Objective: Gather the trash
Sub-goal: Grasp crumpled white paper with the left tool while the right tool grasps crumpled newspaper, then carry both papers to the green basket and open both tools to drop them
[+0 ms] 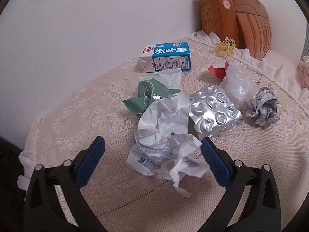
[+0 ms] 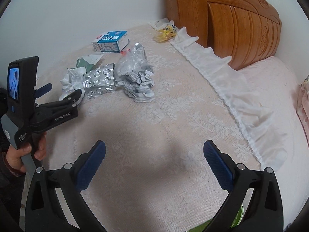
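Observation:
Trash is scattered over a lace-covered surface (image 1: 77, 119). In the left wrist view, my left gripper (image 1: 153, 142) is open, with a crumpled white paper wrapper (image 1: 166, 154) lying between its blue pads and not clamped. Behind it lie a silver foil blister sheet (image 1: 214, 112), a green wrapper (image 1: 152, 96), a blue-and-white milk carton (image 1: 166, 58), clear crumpled plastic (image 1: 237, 85) and a newspaper ball (image 1: 262, 108). My right gripper (image 2: 154, 152) is open and holds nothing, above bare cloth well short of the pile (image 2: 108, 77). It sees the left gripper (image 2: 61, 92) at the pile's near-left edge.
A yellow wrapper (image 1: 224, 47) and a red scrap (image 1: 218, 71) lie near the wooden headboard (image 1: 241, 19). A white wall backs the surface. A frilled white edge (image 2: 222, 81) borders a pink bed (image 2: 270, 89). A person's hand (image 2: 29, 152) holds the left gripper. Something green (image 2: 237, 218) shows under my right gripper.

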`<state>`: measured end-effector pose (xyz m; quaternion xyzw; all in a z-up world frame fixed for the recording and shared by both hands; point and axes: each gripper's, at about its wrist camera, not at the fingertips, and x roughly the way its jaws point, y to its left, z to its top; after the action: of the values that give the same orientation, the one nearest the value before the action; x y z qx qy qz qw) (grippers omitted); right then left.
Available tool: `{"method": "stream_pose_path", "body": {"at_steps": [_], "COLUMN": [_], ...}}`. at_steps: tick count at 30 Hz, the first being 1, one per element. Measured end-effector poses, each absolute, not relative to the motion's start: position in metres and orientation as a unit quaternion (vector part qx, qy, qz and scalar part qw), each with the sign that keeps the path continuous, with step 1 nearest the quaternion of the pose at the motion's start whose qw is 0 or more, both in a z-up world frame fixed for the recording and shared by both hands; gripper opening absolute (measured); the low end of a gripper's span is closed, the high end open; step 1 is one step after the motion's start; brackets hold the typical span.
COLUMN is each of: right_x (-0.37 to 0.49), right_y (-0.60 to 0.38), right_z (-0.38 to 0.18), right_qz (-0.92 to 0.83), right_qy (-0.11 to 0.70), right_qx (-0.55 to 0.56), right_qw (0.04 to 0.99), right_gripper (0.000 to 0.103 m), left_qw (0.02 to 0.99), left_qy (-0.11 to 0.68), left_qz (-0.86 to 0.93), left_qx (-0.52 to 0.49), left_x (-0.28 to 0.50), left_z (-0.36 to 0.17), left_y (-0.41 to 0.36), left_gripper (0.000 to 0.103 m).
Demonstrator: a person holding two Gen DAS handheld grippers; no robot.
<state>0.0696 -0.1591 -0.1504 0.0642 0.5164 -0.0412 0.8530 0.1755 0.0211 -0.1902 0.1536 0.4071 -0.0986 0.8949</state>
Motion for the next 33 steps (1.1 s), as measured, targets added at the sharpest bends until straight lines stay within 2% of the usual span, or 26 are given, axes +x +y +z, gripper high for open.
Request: {"method": "stream_pose_path", "body": {"at_steps": [2, 4, 11, 15, 17, 18, 20, 22, 33], "right_x": [0.085, 0.102, 0.157, 0.181, 0.188, 0.19, 0.186, 0.181, 0.077], "right_y": [-0.154, -0.15, -0.144, -0.143, -0.142, -0.142, -0.145, -0.148, -0.17], "right_z": [-0.154, -0.158, -0.176, -0.191, -0.199, -0.202, -0.199, -0.197, -0.153], "right_qz": [-0.036, -0.031, -0.029, -0.028, -0.028, -0.022, -0.021, -0.013, -0.016], "right_qy": [0.516, 0.512, 0.504, 0.512, 0.524, 0.53, 0.523, 0.523, 0.505], "right_qx": [0.059, 0.058, 0.05, 0.05, 0.043, 0.048, 0.06, 0.072, 0.115], "right_qw": [0.854, 0.857, 0.862, 0.857, 0.85, 0.846, 0.85, 0.849, 0.856], "right_gripper": [0.1, 0.1, 0.1, 0.1, 0.08, 0.066, 0.063, 0.052, 0.052], "left_qw": [0.893, 0.889, 0.892, 0.896, 0.898, 0.899, 0.901, 0.902, 0.897], "left_qy": [0.411, 0.42, 0.419, 0.414, 0.41, 0.409, 0.407, 0.407, 0.417], "left_qz": [-0.111, -0.12, -0.133, -0.133, -0.134, -0.133, -0.13, -0.126, -0.136], "left_qx": [0.146, 0.138, 0.103, 0.089, 0.083, 0.082, 0.079, 0.073, 0.052], "left_x": [0.178, 0.18, 0.172, 0.162, 0.156, 0.153, 0.148, 0.143, 0.07], "left_z": [-0.193, -0.197, -0.189, -0.176, -0.17, -0.167, -0.162, -0.156, -0.125], "left_y": [0.024, 0.026, 0.041, 0.05, 0.054, 0.056, 0.059, 0.062, 0.064], "left_gripper": [0.08, 0.06, 0.052, 0.051, 0.051, 0.051, 0.05, 0.05, 0.05]}}
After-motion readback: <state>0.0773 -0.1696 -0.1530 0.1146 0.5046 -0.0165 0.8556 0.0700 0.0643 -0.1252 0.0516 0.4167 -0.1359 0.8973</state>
